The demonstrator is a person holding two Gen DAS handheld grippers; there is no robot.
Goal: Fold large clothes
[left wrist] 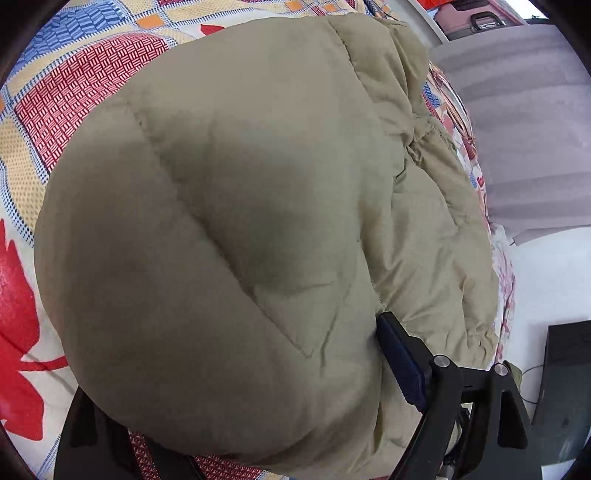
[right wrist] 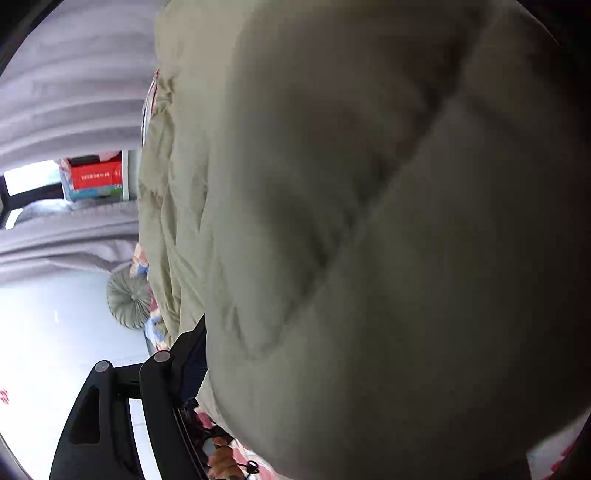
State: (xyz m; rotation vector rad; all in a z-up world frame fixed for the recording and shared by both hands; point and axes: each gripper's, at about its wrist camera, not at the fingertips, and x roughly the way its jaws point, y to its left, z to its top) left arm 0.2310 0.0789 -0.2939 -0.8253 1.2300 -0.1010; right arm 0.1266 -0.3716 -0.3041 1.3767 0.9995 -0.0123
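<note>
Left wrist view, near to far: my left hand-held gripper (left wrist: 258, 373) is straddling a thick fold of the khaki padded jacket (left wrist: 229, 221). One blue-padded finger (left wrist: 400, 363) is lying against the fabric; the other finger is hidden under the bulge, so I cannot tell whether the jaws are clenching the jacket or merely standing wide around it. The jacket is lying on the bed, spread over a patterned bedspread (left wrist: 74, 88) of red, blue and yellow blocks. Beyond the bed edge, a grey curtain (left wrist: 532, 129) is hanging, and a pink suitcase (left wrist: 476, 22) is showing at the top.

Right wrist view, near to far: my right hand-held gripper (right wrist: 258, 373) is likewise sitting around a puffy roll of the same jacket (right wrist: 369, 240), which is filling most of the picture. Only one finger (right wrist: 192, 365) is visible, touching the cloth; I cannot tell if this gripper is grasping. A fingertip of my own hand (right wrist: 221, 458) is showing at the bottom edge. Farther off, a round grey cushion (right wrist: 129, 297) is resting beside the bed, and a red box (right wrist: 96, 177) is sitting on other packages by the curtain (right wrist: 74, 92).
</note>
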